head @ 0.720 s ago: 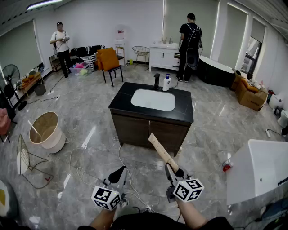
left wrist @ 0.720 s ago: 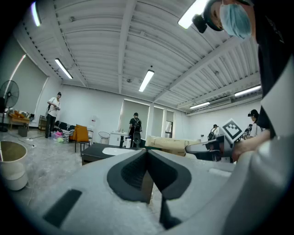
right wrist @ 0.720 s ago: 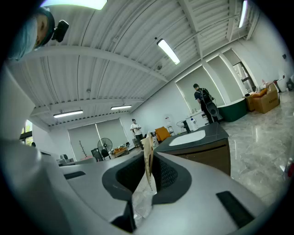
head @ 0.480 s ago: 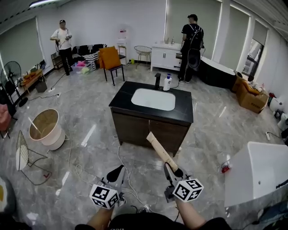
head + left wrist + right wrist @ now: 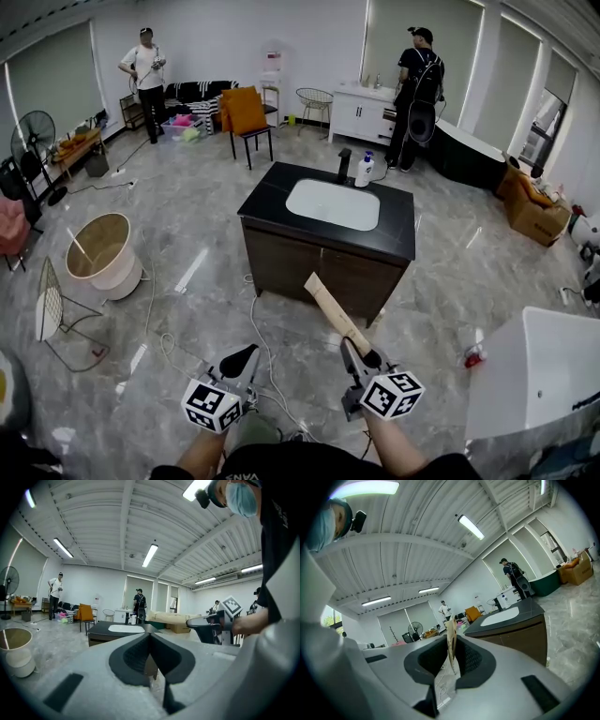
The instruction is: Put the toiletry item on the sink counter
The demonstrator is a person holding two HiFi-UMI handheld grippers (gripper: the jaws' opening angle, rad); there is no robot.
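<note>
The right gripper has its jaws clamped on a flat tan toiletry item, held in the air well short of the black sink counter's near edge. The left gripper has its jaws pressed together with nothing between them.

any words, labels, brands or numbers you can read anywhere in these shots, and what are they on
No text reads clearly in any view.
Label on the pump bottle on the sink counter: too small to read.
Faces of the marker cubes: black-and-white square patterns only, no letters or digits.
Surface of the tan toiletry item: no print visible.
Sides of the cardboard box: too small and blurred to show any print.
</note>
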